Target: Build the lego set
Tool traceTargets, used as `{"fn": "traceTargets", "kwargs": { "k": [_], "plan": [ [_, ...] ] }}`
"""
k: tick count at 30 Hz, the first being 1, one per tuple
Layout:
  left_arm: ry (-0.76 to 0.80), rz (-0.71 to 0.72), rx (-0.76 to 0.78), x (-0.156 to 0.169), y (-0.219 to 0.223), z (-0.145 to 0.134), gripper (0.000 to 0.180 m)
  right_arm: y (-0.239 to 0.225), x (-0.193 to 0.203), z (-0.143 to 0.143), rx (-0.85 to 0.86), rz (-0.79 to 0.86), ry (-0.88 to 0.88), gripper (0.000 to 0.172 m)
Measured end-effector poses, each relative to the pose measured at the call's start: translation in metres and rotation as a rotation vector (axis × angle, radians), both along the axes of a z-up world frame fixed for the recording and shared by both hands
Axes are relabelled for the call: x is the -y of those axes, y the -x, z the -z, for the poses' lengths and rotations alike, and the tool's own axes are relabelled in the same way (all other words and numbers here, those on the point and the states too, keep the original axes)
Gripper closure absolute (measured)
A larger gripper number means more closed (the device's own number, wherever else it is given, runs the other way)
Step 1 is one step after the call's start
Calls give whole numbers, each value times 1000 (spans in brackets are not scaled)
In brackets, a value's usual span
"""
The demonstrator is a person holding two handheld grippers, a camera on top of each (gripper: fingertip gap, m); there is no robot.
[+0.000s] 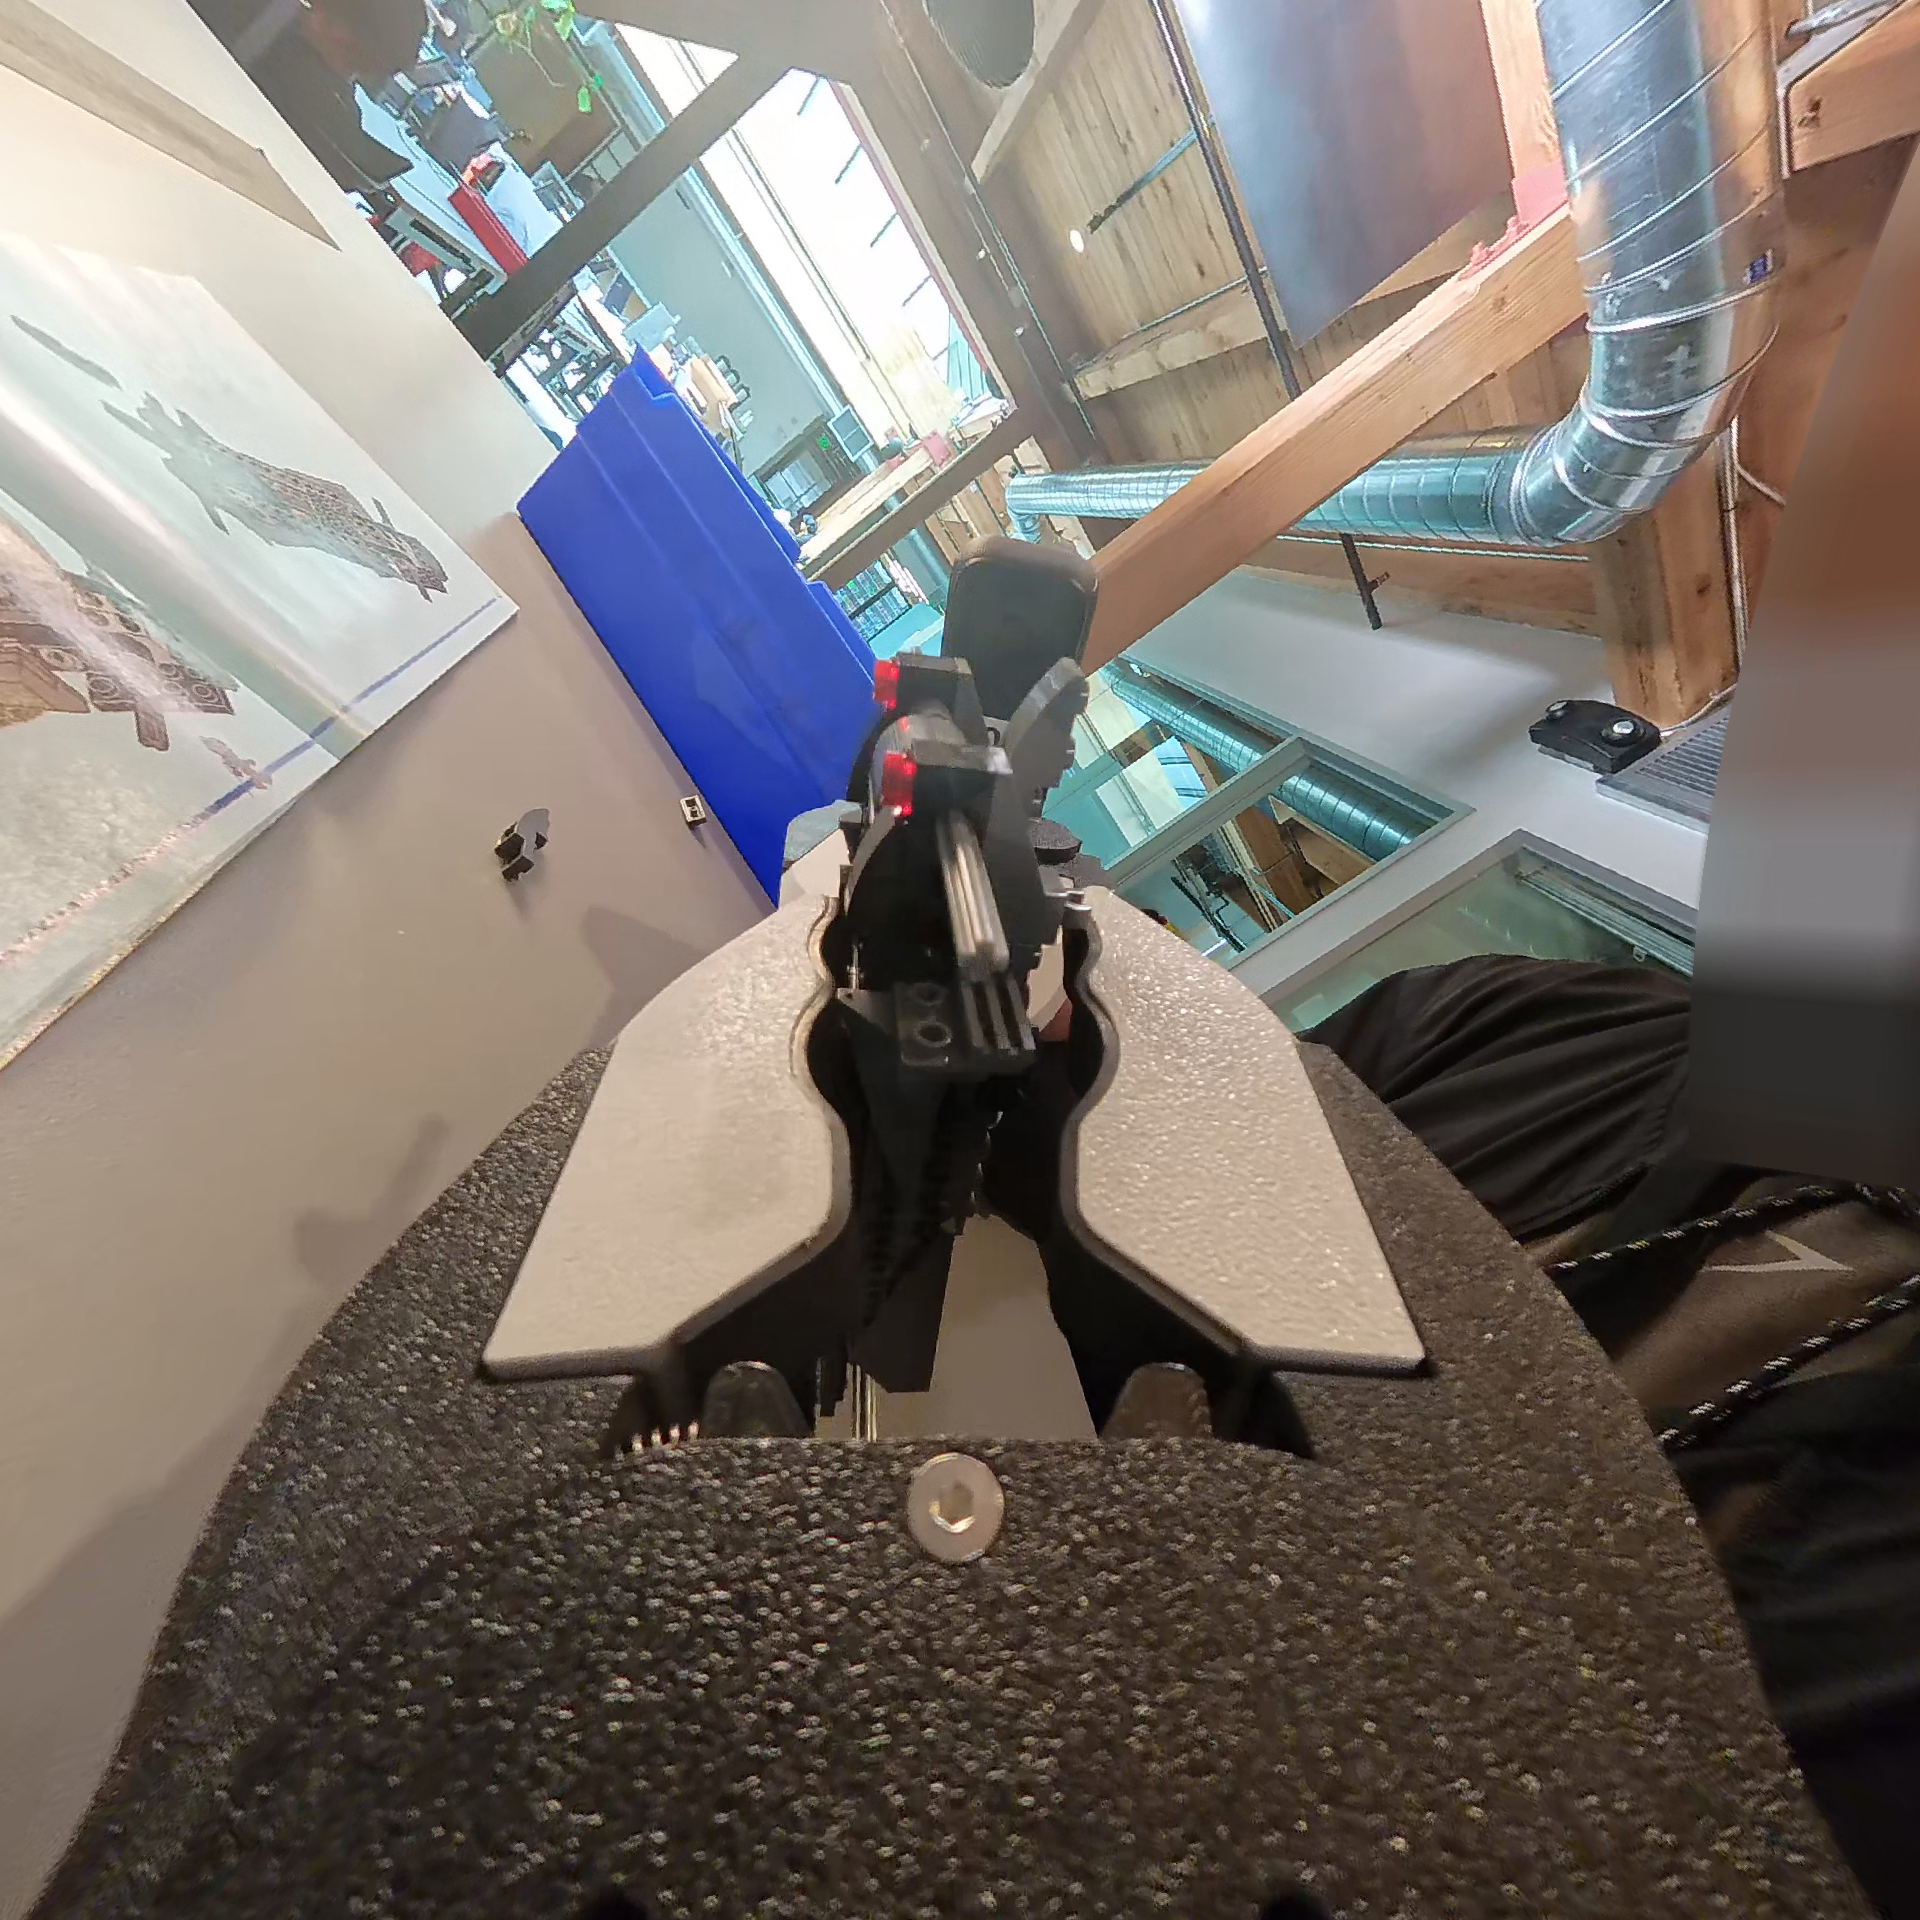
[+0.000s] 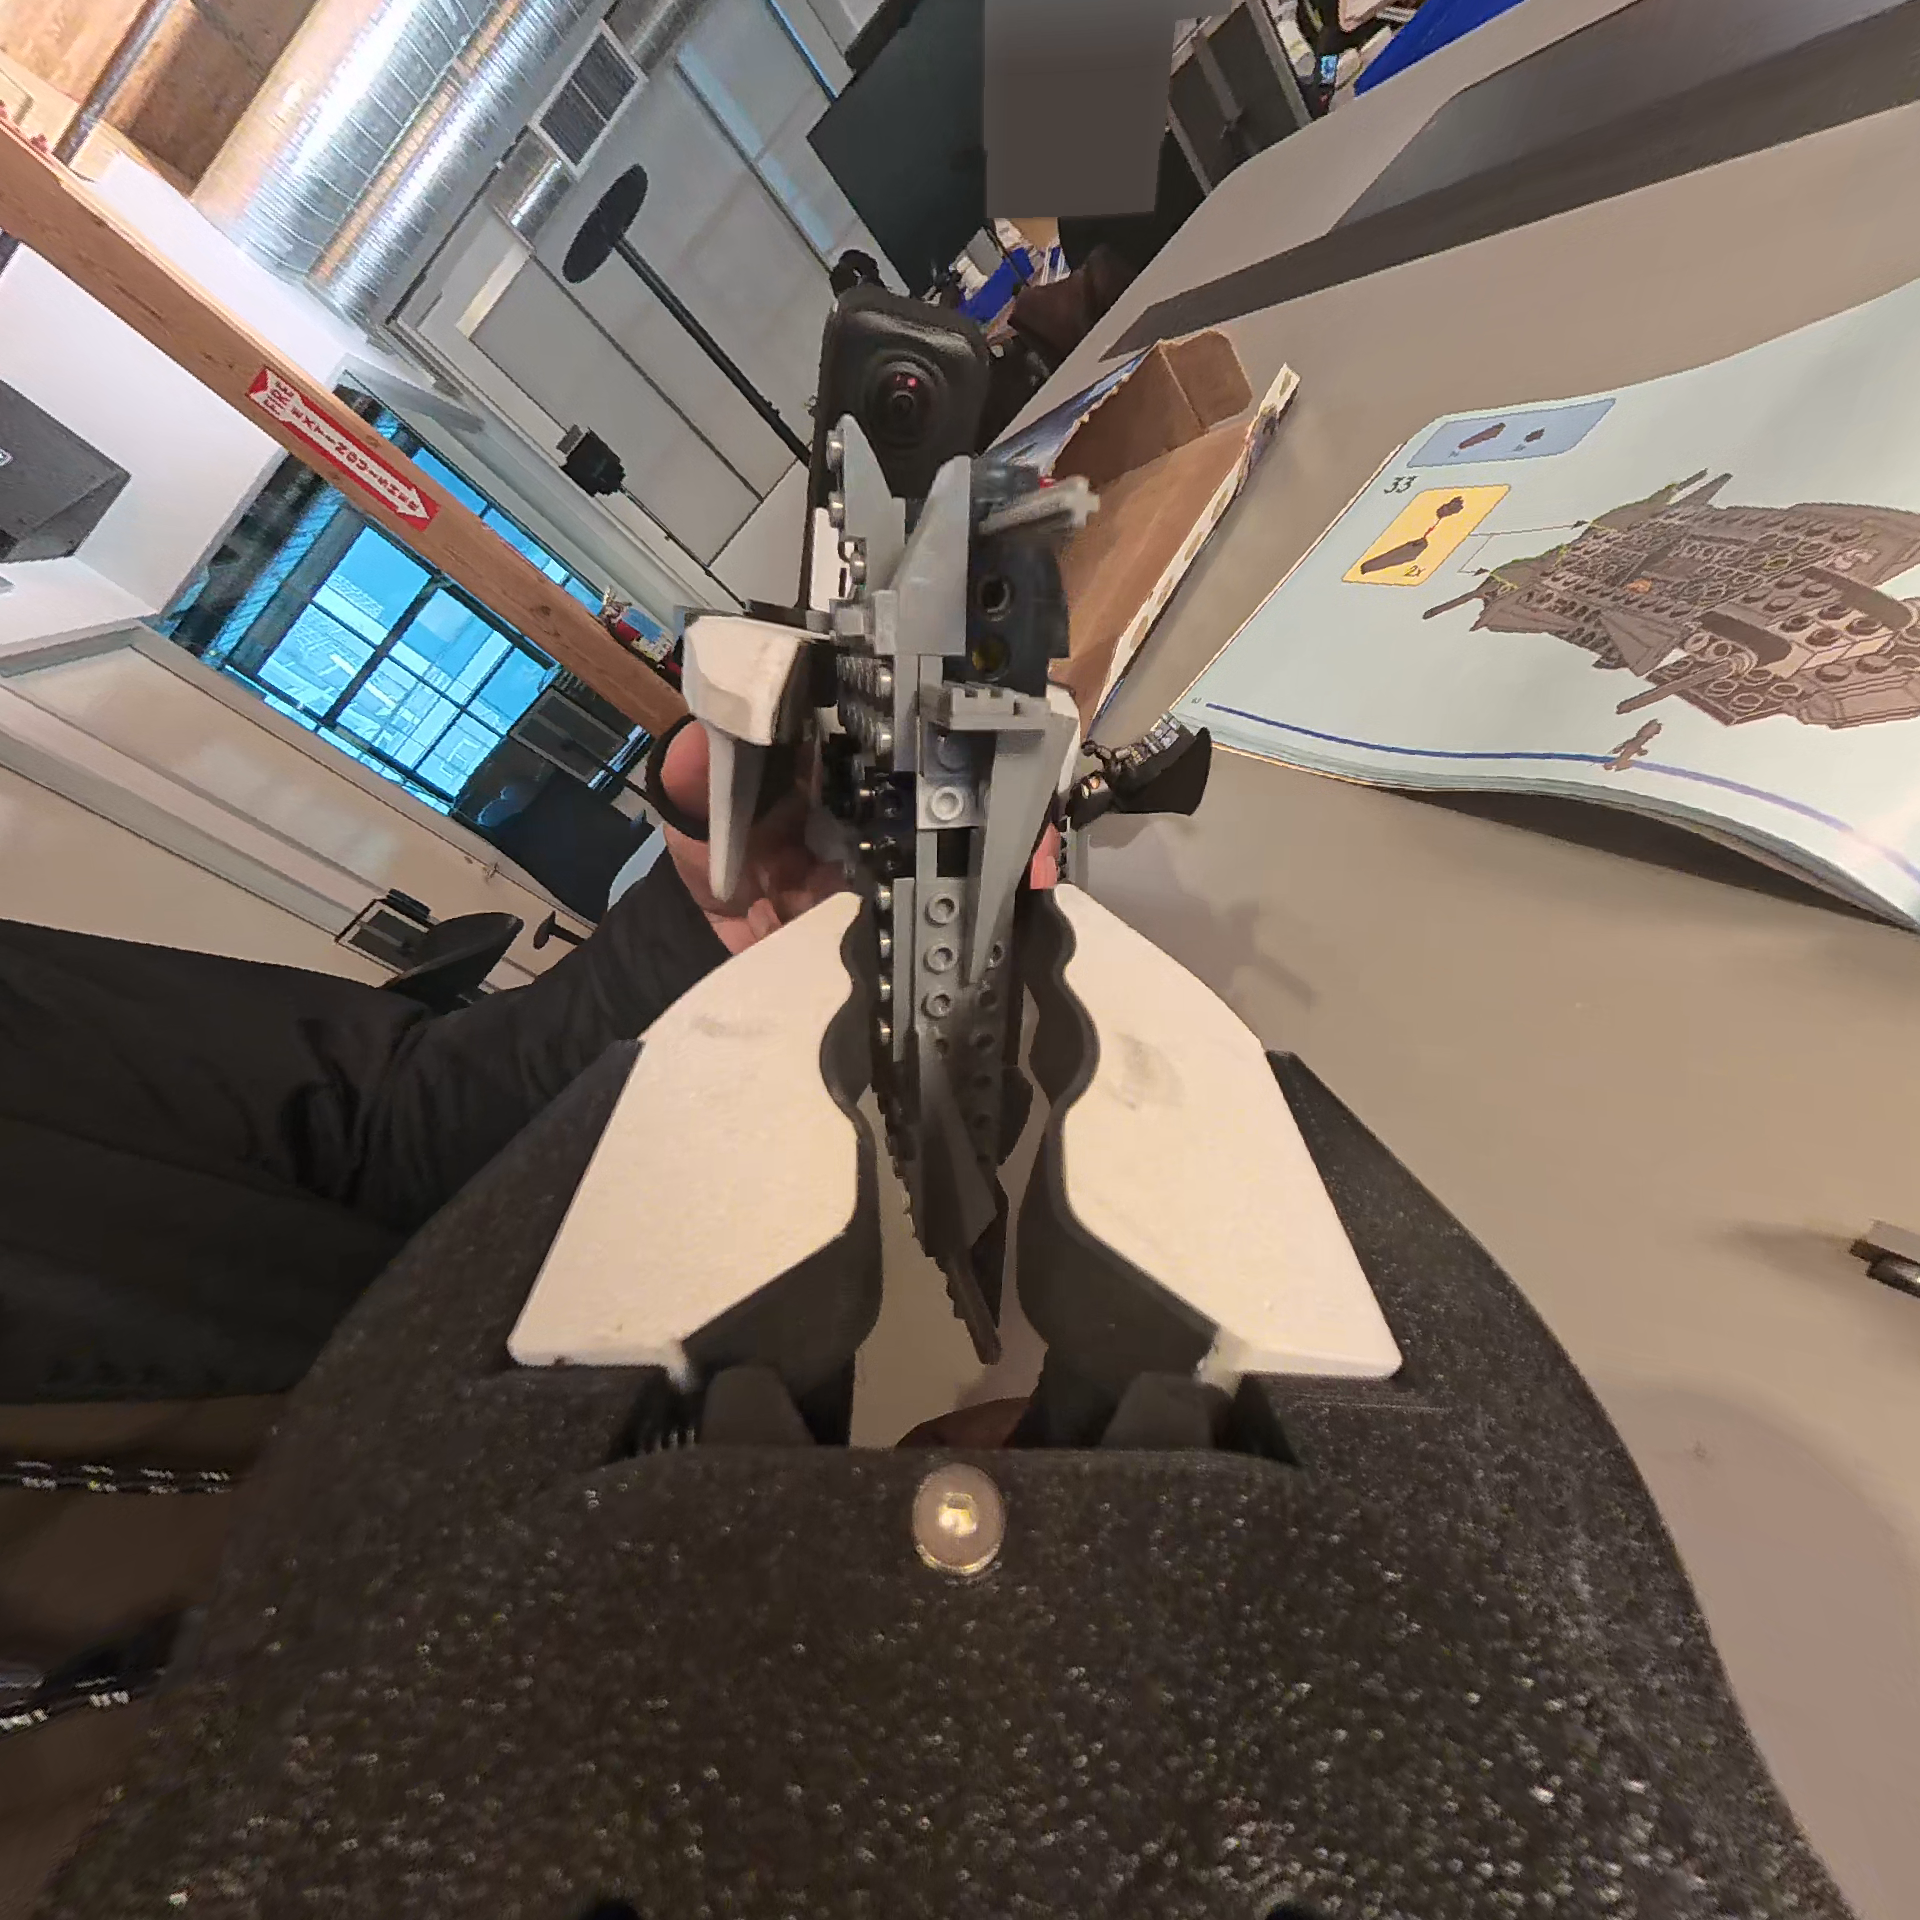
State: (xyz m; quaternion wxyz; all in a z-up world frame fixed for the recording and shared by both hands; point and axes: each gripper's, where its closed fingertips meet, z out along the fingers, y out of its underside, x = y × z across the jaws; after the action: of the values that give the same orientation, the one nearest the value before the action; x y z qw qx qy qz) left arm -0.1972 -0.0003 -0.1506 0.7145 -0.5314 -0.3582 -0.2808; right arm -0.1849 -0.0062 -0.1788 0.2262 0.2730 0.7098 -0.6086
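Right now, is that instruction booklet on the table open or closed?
Open. The booklet lies spread flat on the grey table, a page with a printed model drawing facing up.

- Grey counter [image 2: 1455, 1039] runs along the right.
- Wooden beam [image 2: 312, 416] and silver ducting [image 2: 395, 135] cross overhead at left.
- Blue-tinted paned windows [image 2: 343, 644] sit far left.
- A dark office chair [image 2: 457, 961], seemingly, stands beyond.
- White walls [image 1: 1351, 675], bright daylight.

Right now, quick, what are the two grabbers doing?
Left gripper: closed on the grey-and-black brick model.
Right gripper: closed on the same model, from its other end.
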Motion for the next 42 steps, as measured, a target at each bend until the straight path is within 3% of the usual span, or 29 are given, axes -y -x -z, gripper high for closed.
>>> {"fn": "traceTargets", "kwargs": {
  "k": [42],
  "plan": [
    [12, -60, 8, 10, 10, 0, 141, 13, -8, -2, 102, 51, 59, 146]
  ]
}}
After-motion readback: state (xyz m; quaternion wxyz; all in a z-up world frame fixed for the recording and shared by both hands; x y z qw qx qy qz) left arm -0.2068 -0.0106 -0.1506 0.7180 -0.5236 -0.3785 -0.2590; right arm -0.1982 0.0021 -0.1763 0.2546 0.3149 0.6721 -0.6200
